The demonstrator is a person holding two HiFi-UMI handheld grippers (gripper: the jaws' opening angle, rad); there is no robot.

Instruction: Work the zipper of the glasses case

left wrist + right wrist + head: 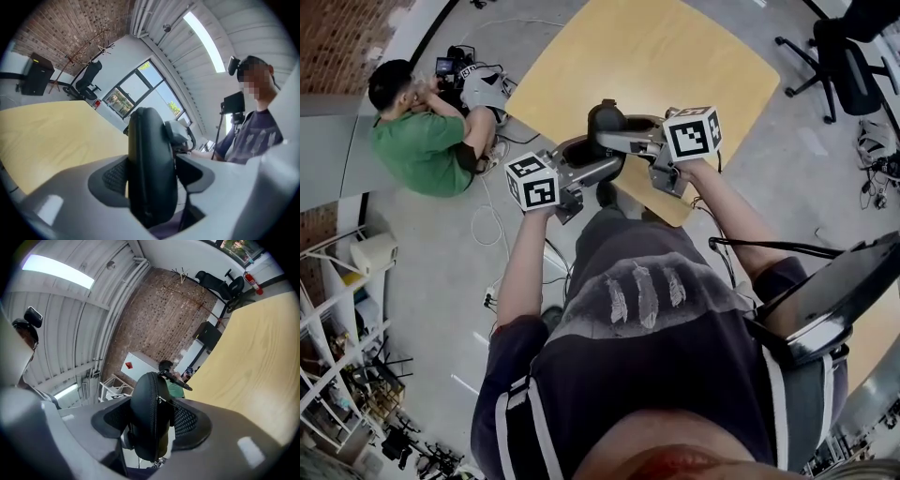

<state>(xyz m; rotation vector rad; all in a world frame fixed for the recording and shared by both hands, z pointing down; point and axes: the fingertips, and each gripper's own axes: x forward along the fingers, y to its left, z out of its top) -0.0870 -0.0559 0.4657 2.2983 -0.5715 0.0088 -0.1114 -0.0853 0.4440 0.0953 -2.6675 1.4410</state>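
Black: one glasses case [604, 116], two claws [151, 185] [149, 420]

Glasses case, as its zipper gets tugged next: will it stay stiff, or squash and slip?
Probably stiff: the glasses case looks rounded and undented with the left gripper and right gripper clamped on it. The smooth curved shell might twist between them. Seemingly light, held off the table.

Tabletop [675, 56] open ahead, person [422, 141] crouched left
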